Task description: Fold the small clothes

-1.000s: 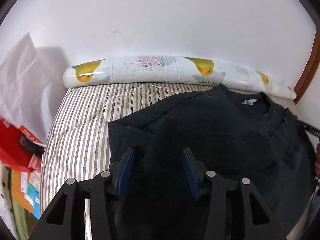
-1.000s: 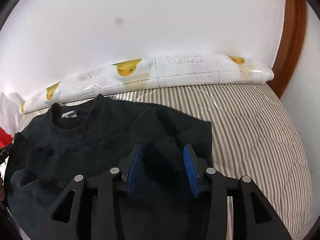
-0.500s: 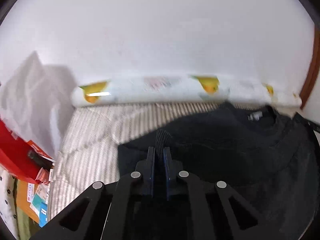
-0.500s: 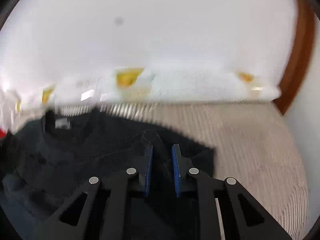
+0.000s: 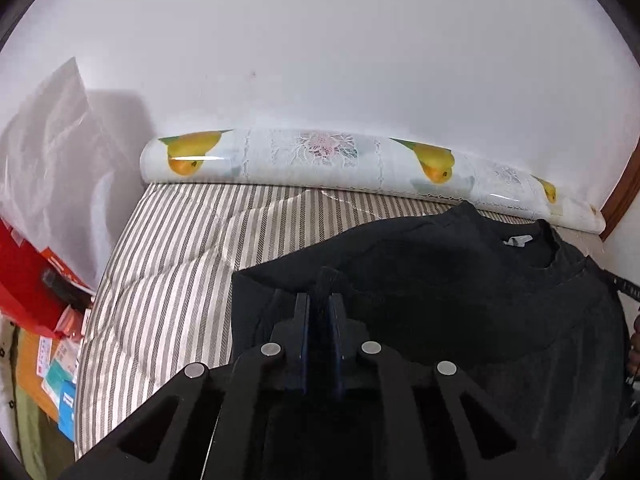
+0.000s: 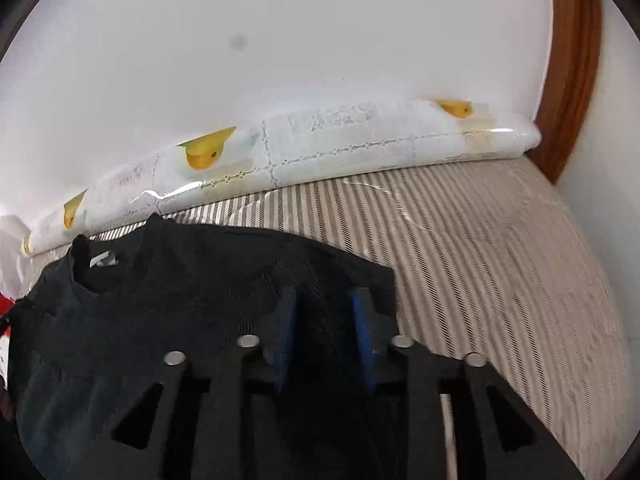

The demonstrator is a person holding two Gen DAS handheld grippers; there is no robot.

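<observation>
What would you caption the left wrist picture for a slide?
Left gripper, jaws shut on a pinch of black shirt spread over a striped bedcover.

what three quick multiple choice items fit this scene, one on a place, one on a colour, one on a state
1. Where does the rolled printed cloth lie?
A. along the wall behind the shirt
B. on top of the shirt
C. on the floor

2. What colour is the shirt?
A. red
B. black
C. white

3. How do the fingers of the left gripper stand?
A. spread wide with nothing between them
B. pinched on a fold of the shirt
C. closed on the rolled cloth

Answers:
1 A, the roll runs along the foot of the white wall at the far edge of the striped cover.
2 B, the whole shirt is black with a small white neck label.
3 B, the blue pads sit close together with a ridge of black fabric standing up between them.
</observation>
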